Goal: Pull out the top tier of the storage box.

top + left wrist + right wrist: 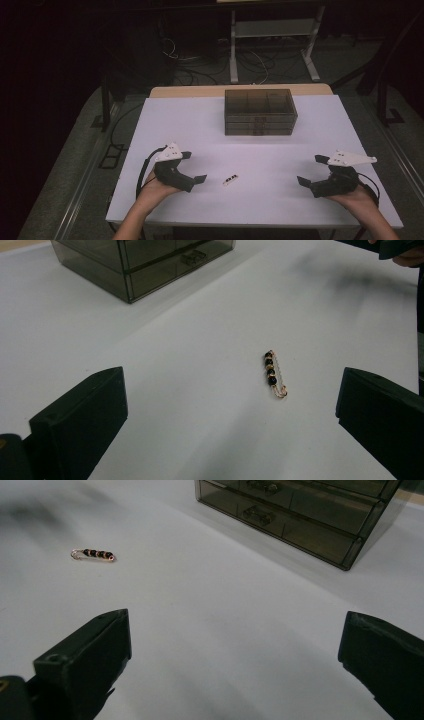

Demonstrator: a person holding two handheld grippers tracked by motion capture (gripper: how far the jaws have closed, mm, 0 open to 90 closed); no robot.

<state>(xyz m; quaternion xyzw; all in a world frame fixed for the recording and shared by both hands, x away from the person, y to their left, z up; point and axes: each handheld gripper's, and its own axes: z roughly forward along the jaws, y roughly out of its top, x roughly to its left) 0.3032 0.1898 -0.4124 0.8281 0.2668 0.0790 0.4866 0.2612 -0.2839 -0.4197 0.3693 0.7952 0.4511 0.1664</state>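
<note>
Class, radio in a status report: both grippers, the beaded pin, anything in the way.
Left gripper open, empty. Right gripper open, empty. Beaded pin flat on the table between them, nearer the left. Drawer box far side, shut; path clear.

Smoky see-through drawer box (260,112) on white table (320,130), far side

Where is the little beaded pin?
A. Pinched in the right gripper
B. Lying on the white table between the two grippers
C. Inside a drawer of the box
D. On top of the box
B: the pin lies flat on the table, between the open left gripper and right gripper, apart from the drawer box.
</note>
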